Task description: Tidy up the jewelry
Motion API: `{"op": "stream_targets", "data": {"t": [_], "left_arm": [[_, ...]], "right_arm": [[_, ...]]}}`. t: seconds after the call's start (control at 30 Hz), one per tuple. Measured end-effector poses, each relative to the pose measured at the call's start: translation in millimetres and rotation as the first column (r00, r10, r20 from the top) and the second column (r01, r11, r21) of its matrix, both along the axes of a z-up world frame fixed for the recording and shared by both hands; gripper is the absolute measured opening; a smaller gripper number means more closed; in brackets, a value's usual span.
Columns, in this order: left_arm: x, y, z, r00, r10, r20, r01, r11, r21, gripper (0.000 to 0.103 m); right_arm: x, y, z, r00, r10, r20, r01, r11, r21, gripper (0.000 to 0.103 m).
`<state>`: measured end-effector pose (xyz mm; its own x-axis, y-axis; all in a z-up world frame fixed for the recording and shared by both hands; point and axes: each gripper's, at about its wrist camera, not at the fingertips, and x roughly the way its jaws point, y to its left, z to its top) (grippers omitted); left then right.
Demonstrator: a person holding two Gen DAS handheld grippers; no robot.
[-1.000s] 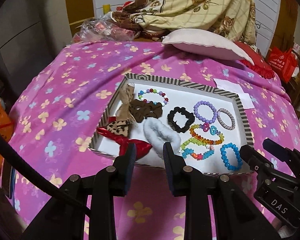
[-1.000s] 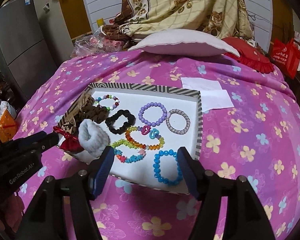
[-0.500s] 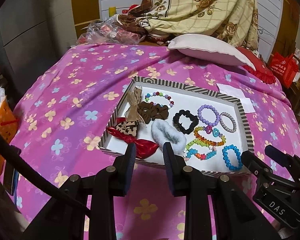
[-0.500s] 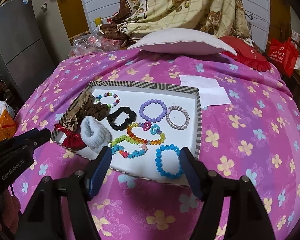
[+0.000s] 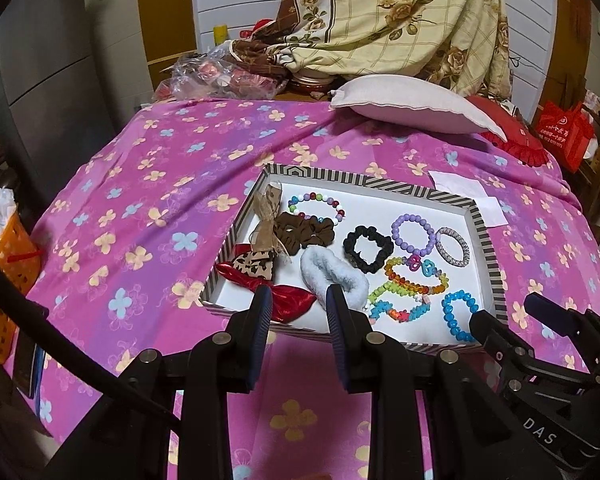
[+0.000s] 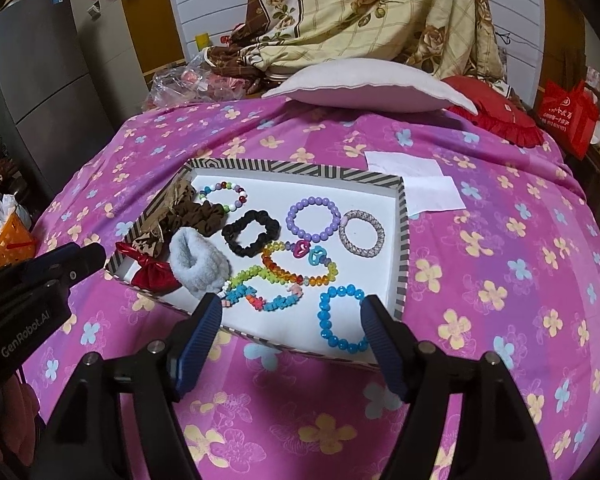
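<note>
Jewelry lies gathered in the striped tray [image 6: 402, 240] on the pink floral bedspread [image 6: 500, 280]: beaded bracelets toward its right half, fabric scrunchies and bows toward its left. Whether this is the sorted result or the lot awaiting sorting cannot be settled from this moment.

Left gripper [image 5: 296, 316] hangs short of the tray's near wall, jaws a moderate gap apart, holding nothing. Right gripper [image 6: 290, 330] likewise holds nothing, jaws spread wide, framing the blue bracelet [image 6: 342, 318].

Risks:
- The orange bracelet [image 6: 300, 262], green strand [image 6: 246, 276] and turquoise strand [image 6: 264, 300] overlap — lifting one would likely drag its neighbours.
- The white scrunchie [image 5: 334, 274] touches the red bow [image 5: 284, 300]; a loose pinch could take both.
- The bedspread is soft, so a push on the low wall may tip the tray.

Room: bare tray floor at far centre and far right; open bedspread on both sides. The two grippers sit near each other — crossing paths is a hazard.
</note>
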<state>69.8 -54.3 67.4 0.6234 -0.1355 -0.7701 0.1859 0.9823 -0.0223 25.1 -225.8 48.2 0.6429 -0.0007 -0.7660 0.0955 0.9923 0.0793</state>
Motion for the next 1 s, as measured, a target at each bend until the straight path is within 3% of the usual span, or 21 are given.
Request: {"op": "stream_targets", "data": {"t": [1.0], "left_arm": [[-2.8, 4.1, -3.7, 1.0, 0.003, -0.012, -0.003, 1.0, 0.002, 0.049]], "right_arm": [[-1.7, 2.2, -1.1, 1.0, 0.005, -0.006, -0.005, 1.0, -0.003, 0.076]]}}
